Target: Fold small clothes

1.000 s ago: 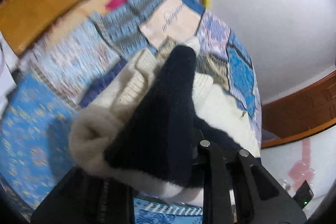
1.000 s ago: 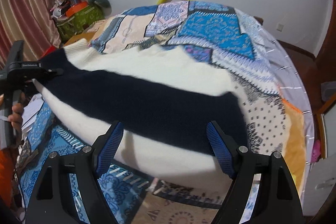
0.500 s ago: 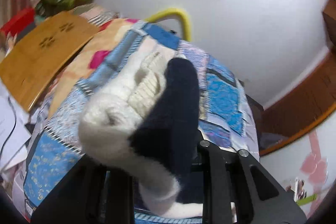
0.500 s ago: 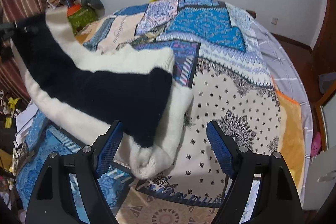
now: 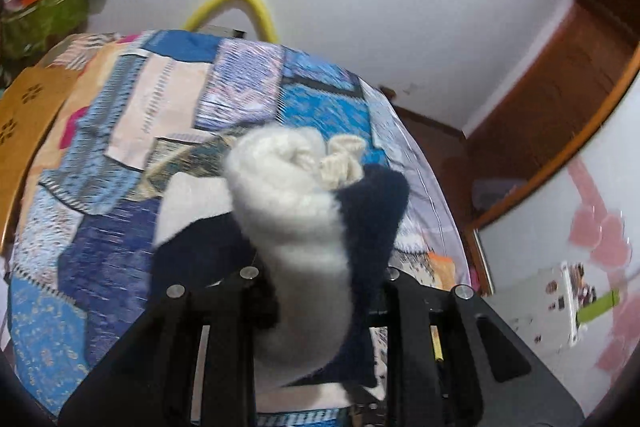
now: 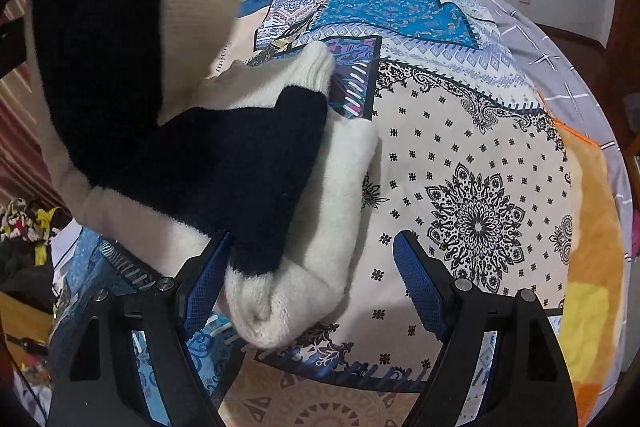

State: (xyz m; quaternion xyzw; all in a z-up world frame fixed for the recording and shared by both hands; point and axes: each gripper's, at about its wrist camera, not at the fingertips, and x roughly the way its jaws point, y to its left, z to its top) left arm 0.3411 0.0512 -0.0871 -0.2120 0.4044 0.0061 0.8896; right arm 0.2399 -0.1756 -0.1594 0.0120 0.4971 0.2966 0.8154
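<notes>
A fuzzy cream and navy striped sweater (image 6: 248, 163) lies partly bunched on the patchwork bedspread (image 6: 472, 155). My left gripper (image 5: 320, 287) is shut on one end of the sweater (image 5: 304, 227) and holds it up above the bed; in the right wrist view that lifted end hangs at the upper left (image 6: 104, 27). My right gripper (image 6: 312, 275) is open and holds nothing; the sweater's lower folded end lies between its blue-padded fingers (image 6: 416, 283), nearer the left one.
The bed's far edge meets a white wall with a yellow hoop (image 5: 240, 3) behind it. A wooden board (image 5: 24, 115) lies at the bed's left. Wooden wardrobe panels (image 5: 560, 75) stand at the right. Clutter and a curtain (image 6: 16, 147) sit beside the bed's left side.
My left gripper has lifted its end of the sweater up and swung it over toward the right. The sweater has pulled in from spread across the bed to a bunch at the left.
</notes>
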